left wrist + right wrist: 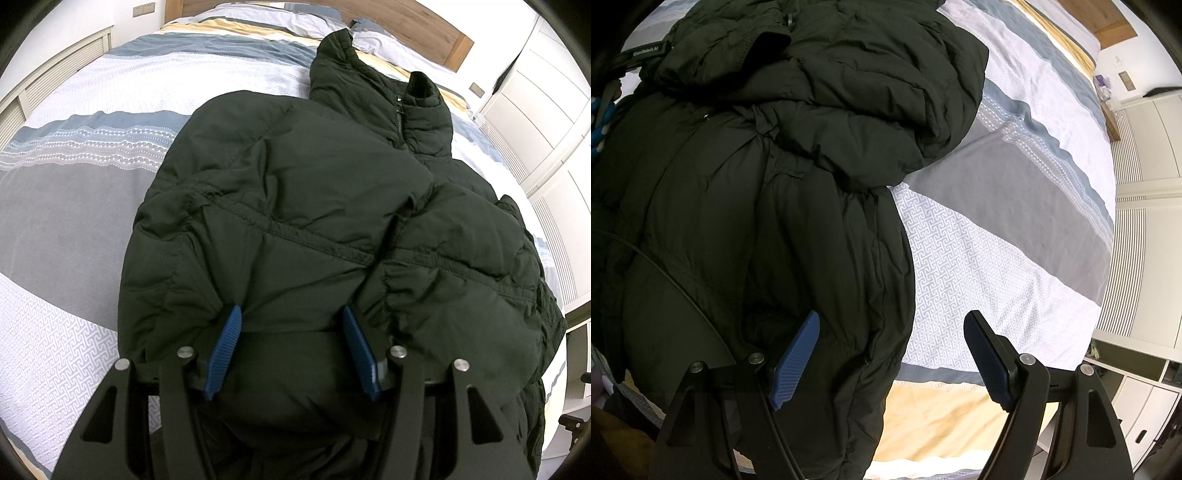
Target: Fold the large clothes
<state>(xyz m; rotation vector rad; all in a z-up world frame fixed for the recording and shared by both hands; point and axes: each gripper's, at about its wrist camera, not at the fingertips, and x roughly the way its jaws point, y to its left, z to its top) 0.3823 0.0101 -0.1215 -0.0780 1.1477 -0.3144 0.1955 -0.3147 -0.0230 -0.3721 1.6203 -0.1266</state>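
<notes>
Two grippers at a dark green puffer jacket (295, 192) lying on a striped bedspread (81, 177).
Left gripper (291, 354) clamped on a bunched jacket fold, blue pads (223, 354) pressed into fabric; right gripper (890, 358) jaws apart at the jacket's edge, one pad against fabric, other over bedding; collar (424, 110) toward the wooden headboard (436, 33); sleeves folded inward.
</notes>
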